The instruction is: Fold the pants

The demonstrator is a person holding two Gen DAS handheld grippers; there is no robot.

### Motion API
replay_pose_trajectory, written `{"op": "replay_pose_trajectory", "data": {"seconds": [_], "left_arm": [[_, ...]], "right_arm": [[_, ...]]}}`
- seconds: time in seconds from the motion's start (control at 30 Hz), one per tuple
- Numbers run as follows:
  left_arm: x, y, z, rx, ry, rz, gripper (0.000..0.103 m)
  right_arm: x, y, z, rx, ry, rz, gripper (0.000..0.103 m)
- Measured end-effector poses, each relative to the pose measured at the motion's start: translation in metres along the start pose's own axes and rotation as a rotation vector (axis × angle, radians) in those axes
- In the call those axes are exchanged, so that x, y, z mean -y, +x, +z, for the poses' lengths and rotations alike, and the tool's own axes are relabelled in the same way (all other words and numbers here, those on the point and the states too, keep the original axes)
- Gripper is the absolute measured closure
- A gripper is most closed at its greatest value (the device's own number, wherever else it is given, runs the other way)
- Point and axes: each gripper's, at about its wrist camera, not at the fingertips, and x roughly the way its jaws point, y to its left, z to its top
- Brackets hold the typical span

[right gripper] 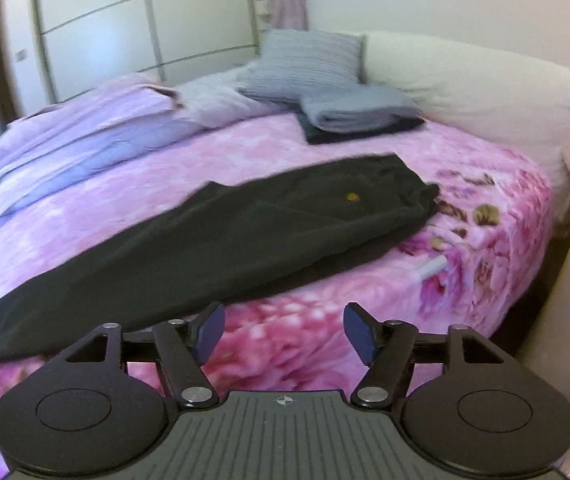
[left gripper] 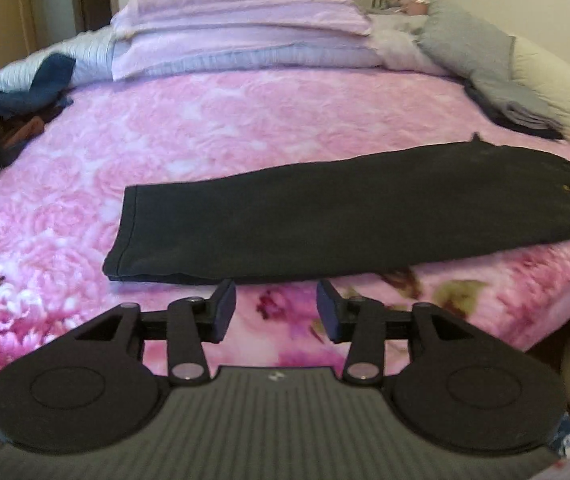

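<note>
The black pants (left gripper: 325, 216) lie flat on the pink blanket (left gripper: 205, 128), folded lengthwise it seems, though blur hides the layers; the left gripper (left gripper: 276, 310) hangs just short of the pants' near edge, jaws spread and empty; the right gripper (right gripper: 283, 330) sits near that same edge, jaws wide, nothing between them; folded grey clothes (right gripper: 359, 110) rest beyond the pants' waist.

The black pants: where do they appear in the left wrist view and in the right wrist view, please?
Left wrist view: the black pants lie across the middle, hem at left, waist at right.
Right wrist view: the black pants run from the lower left edge up to right of centre, waist with a small yellow mark at the upper right.
Shared landmark: the folded grey stack beyond the waist end.
</note>
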Motion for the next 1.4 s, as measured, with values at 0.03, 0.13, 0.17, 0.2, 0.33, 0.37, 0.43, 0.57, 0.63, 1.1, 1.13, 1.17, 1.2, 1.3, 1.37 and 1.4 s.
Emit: {"op": "replay_pose_trajectory", "data": {"seconds": [0.03,0.13,0.17,0.2,0.33,0.37,0.43,0.57,0.63,1.1,1.13,1.17,1.2,1.3,1.37,1.4], "left_arm": [[0.005,-0.009,-0.003,0.012,0.016,0.012,0.057],[0.015,-0.028,-0.011,0.019,0.051,0.026,0.054],[0.018,-0.033,-0.014,0.019,0.063,0.02,0.054],[0.021,-0.037,-0.016,0.02,0.071,0.018,0.054],[0.033,-0.049,-0.024,0.021,0.113,0.012,0.051],[0.035,-0.05,-0.025,0.022,0.119,0.01,0.051],[0.04,-0.053,-0.027,0.024,0.131,0.006,0.051],[0.047,-0.055,-0.03,0.024,0.144,-0.008,0.051],[0.05,-0.056,-0.032,0.021,0.147,-0.008,0.051],[0.057,-0.056,-0.034,0.021,0.162,-0.016,0.051],[0.056,-0.056,-0.034,0.019,0.161,-0.016,0.051],[0.056,-0.056,-0.034,0.018,0.161,-0.016,0.051],[0.056,-0.055,-0.033,0.015,0.162,-0.017,0.051],[0.055,-0.051,-0.032,0.004,0.155,-0.022,0.051],[0.052,-0.046,-0.03,-0.006,0.14,-0.028,0.044],[0.05,-0.044,-0.029,-0.01,0.132,-0.033,0.044]], "right_arm": [[-0.007,-0.007,-0.002,0.004,-0.017,0.008,0.035],[-0.025,-0.025,-0.009,0.011,-0.049,0.024,0.032],[-0.03,-0.029,-0.012,0.012,-0.056,0.033,0.032],[-0.033,-0.032,-0.015,0.012,-0.062,0.04,0.031],[-0.04,-0.038,-0.026,0.001,-0.076,0.037,0.031],[-0.039,-0.039,-0.029,-0.001,-0.075,0.041,0.031],[-0.038,-0.04,-0.031,-0.003,-0.072,0.04,0.031],[-0.032,-0.044,-0.035,0.003,-0.062,0.035,0.031],[-0.03,-0.045,-0.036,0.004,-0.057,0.036,0.031],[-0.022,-0.05,-0.039,0.008,-0.036,0.024,0.031],[-0.022,-0.051,-0.039,0.009,-0.033,0.023,0.031],[-0.022,-0.051,-0.039,0.01,-0.031,0.025,0.031],[-0.021,-0.052,-0.038,0.01,-0.028,0.026,0.031],[-0.022,-0.053,-0.036,0.017,-0.026,0.035,0.031],[-0.023,-0.051,-0.033,0.024,-0.03,0.038,0.031],[-0.025,-0.05,-0.032,0.027,-0.036,0.04,0.031]]}}
